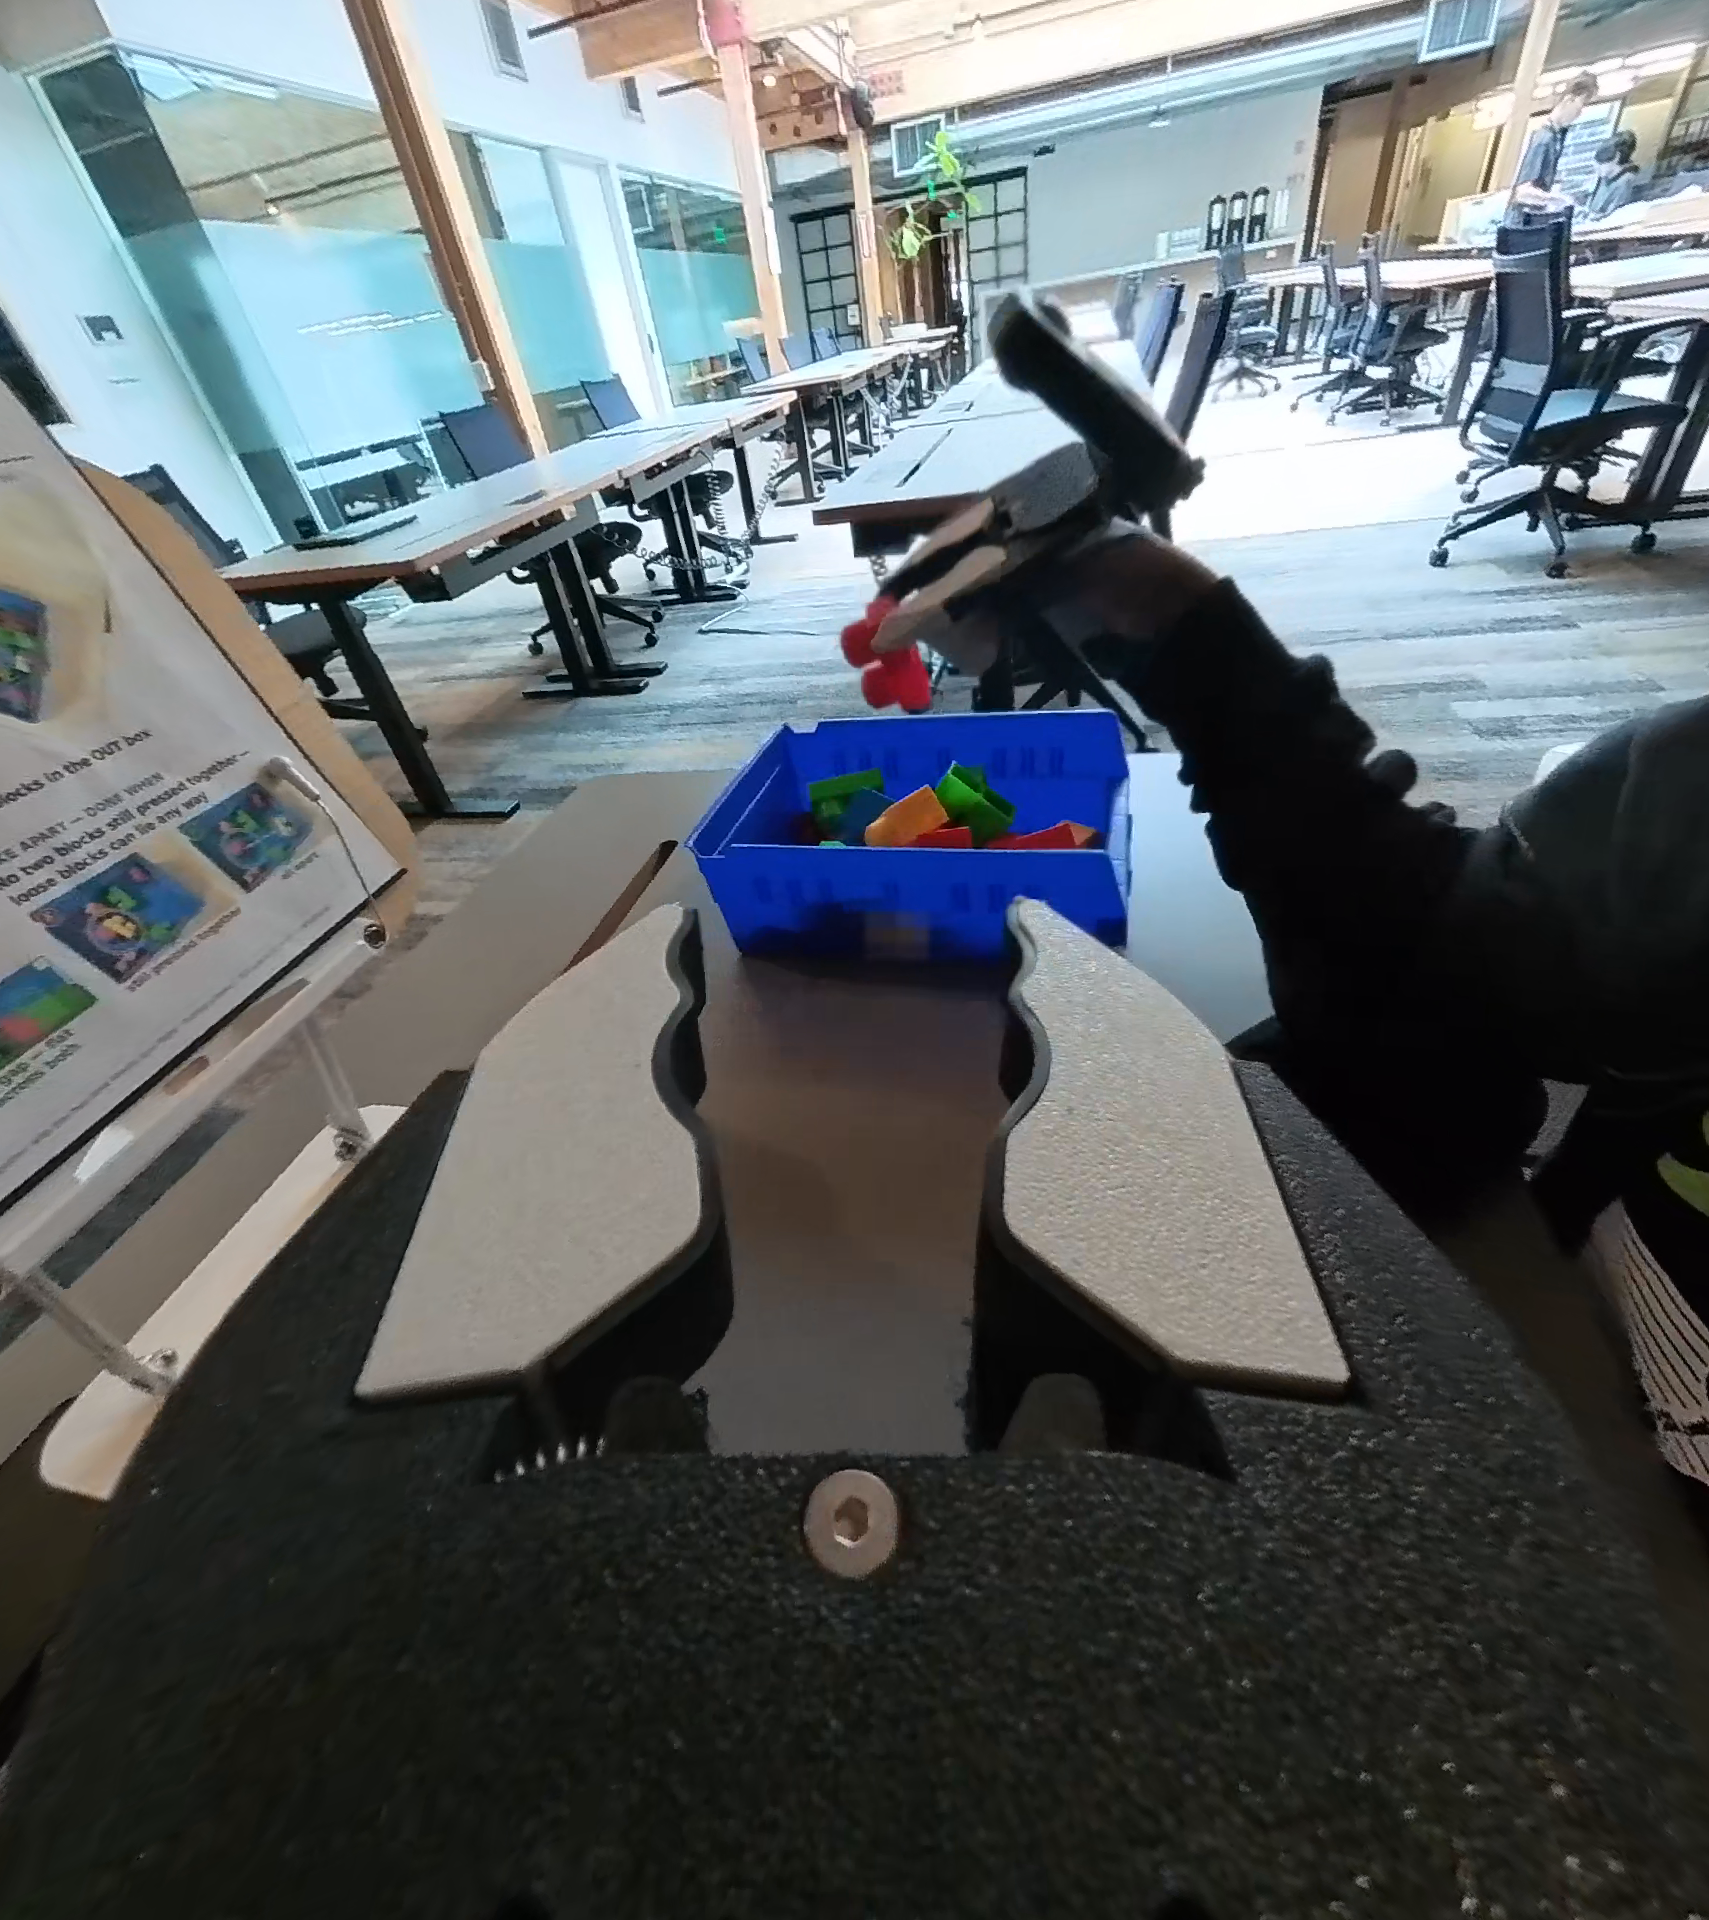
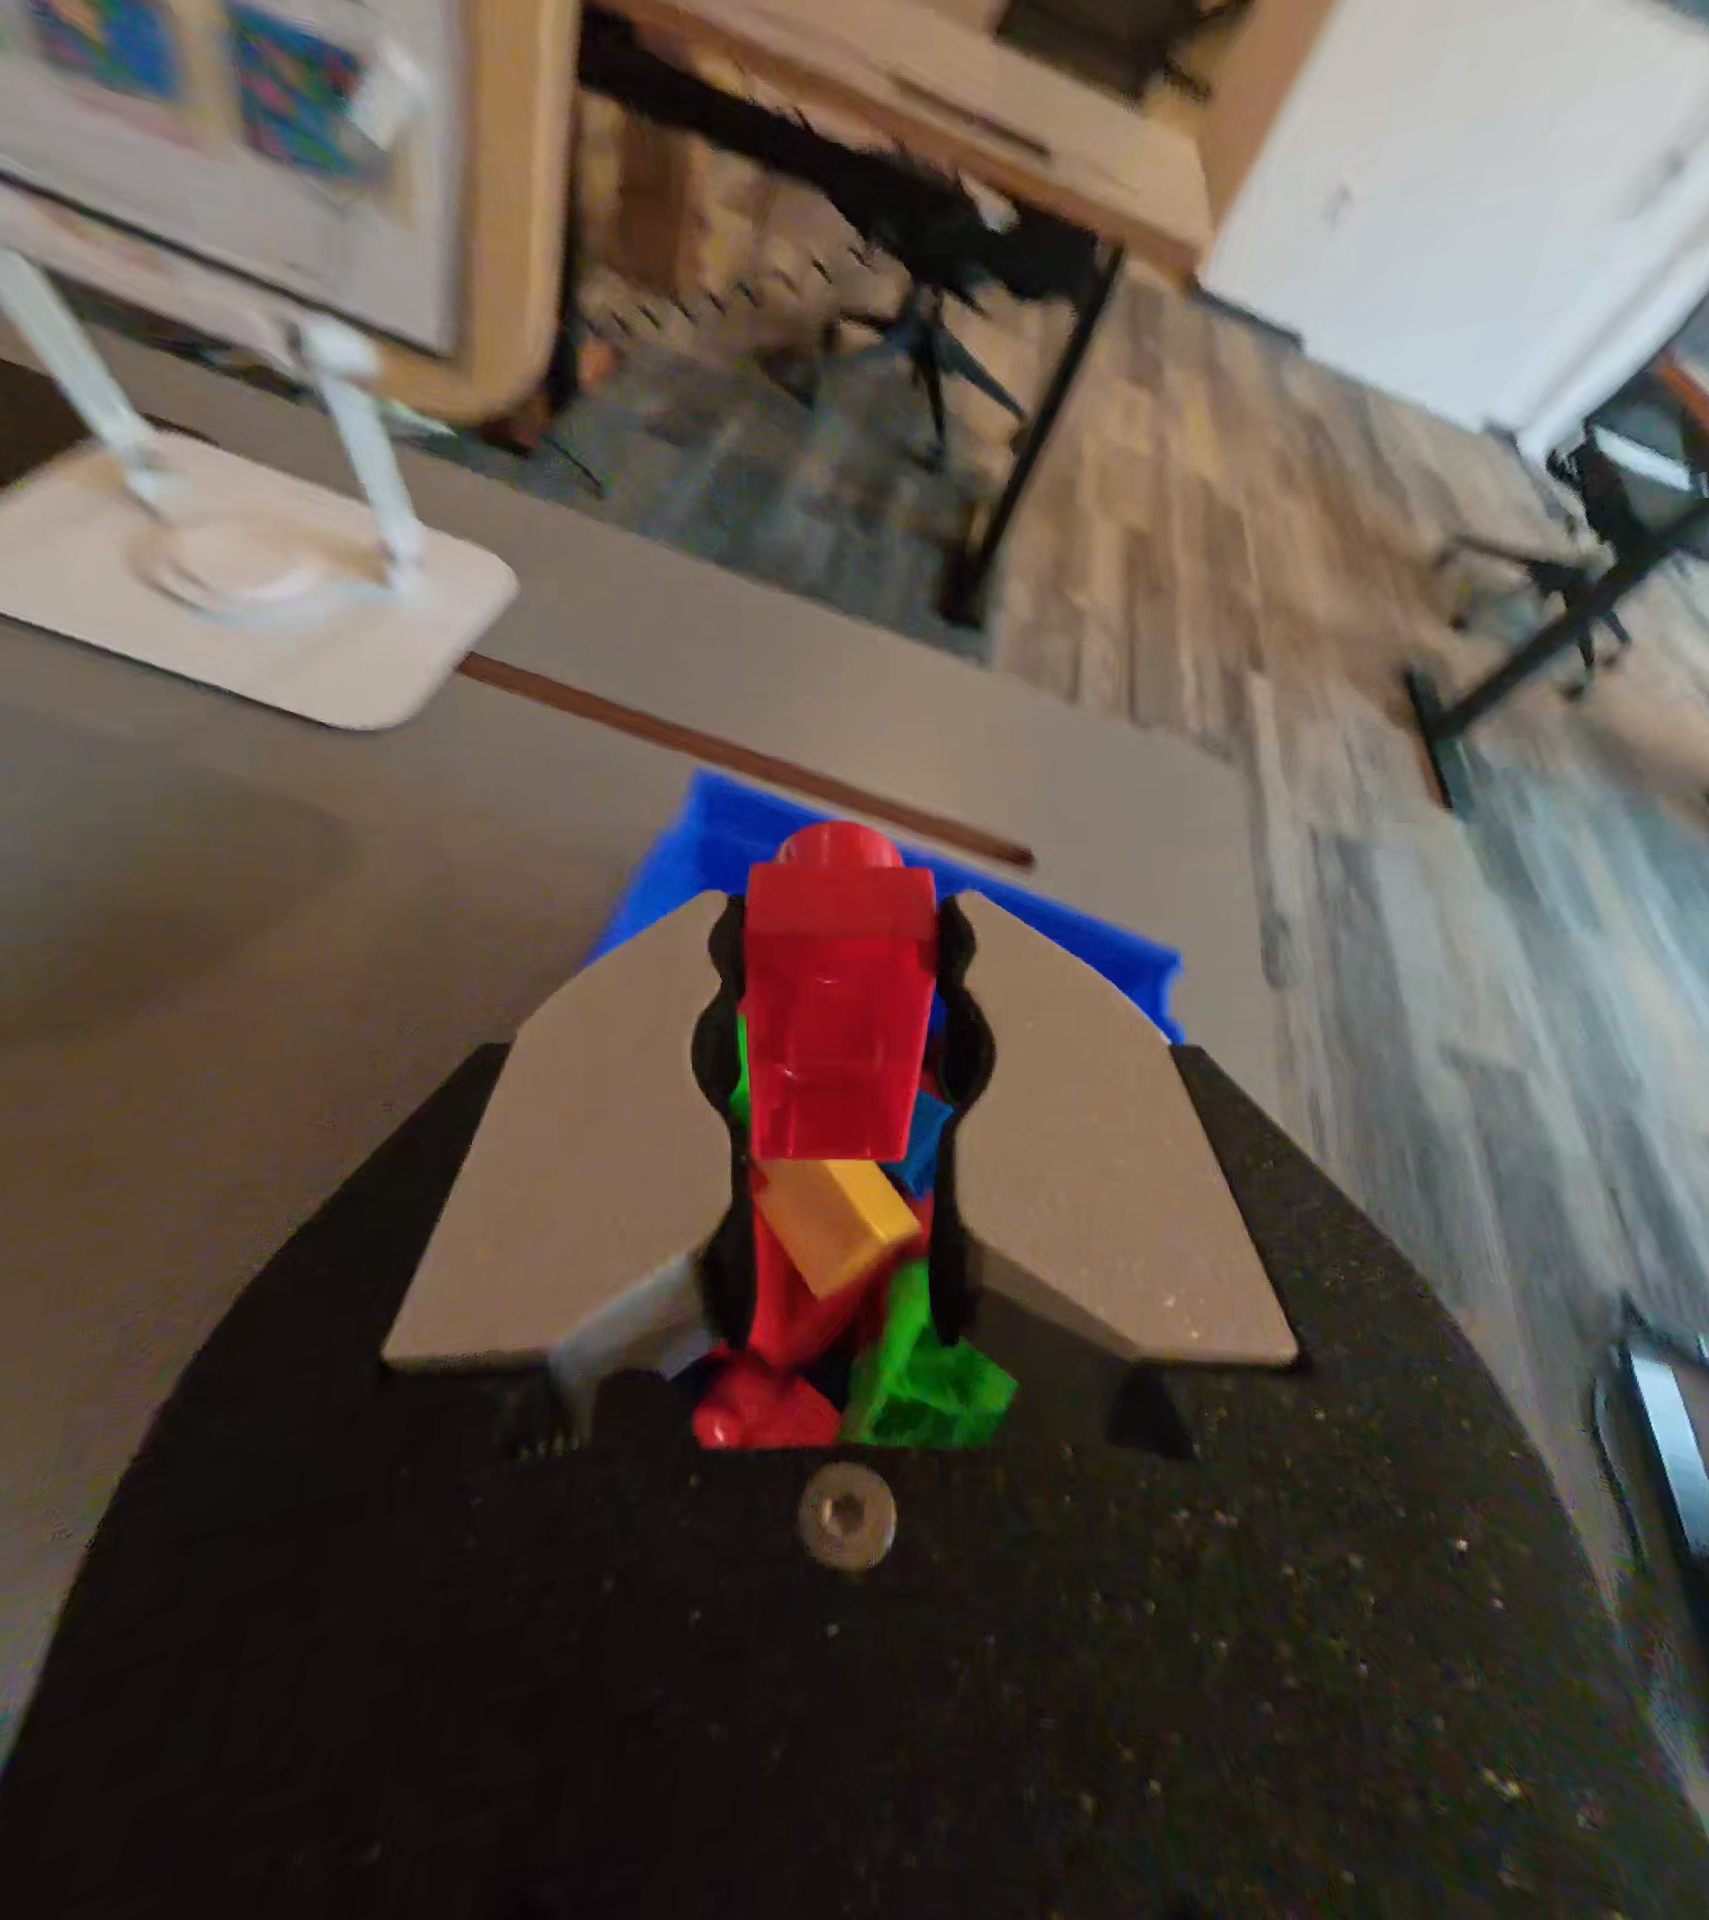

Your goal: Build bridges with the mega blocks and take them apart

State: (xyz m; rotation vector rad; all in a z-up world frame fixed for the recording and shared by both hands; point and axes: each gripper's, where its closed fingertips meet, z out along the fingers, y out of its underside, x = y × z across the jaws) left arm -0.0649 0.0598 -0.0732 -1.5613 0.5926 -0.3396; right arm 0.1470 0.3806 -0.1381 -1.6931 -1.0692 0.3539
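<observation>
A blue bin [image 1: 912, 894] stands on the dark table ahead of my left gripper [image 1: 855, 925], which is open and empty just short of its near wall. Loose green, orange, red and blue blocks [image 1: 943, 816] lie in it. My right gripper [image 1: 891, 618] hangs above the bin's far side, shut on a red block [image 1: 886, 665]. In the right wrist view the right gripper [image 2: 839, 914] pinches that red block [image 2: 834, 1029] between its fingers, over the bin [image 2: 1089, 935] and the blocks [image 2: 839, 1226] below.
An instruction sheet on a clear stand [image 1: 91, 831] stands at the left of the table; its white base [image 2: 216, 582] shows in the right wrist view. A person's dark sleeve [image 1: 1452, 935] reaches in from the right. The table's far edge [image 2: 746, 758] runs behind the bin. There is about 40 cm between the tips of the two grippers.
</observation>
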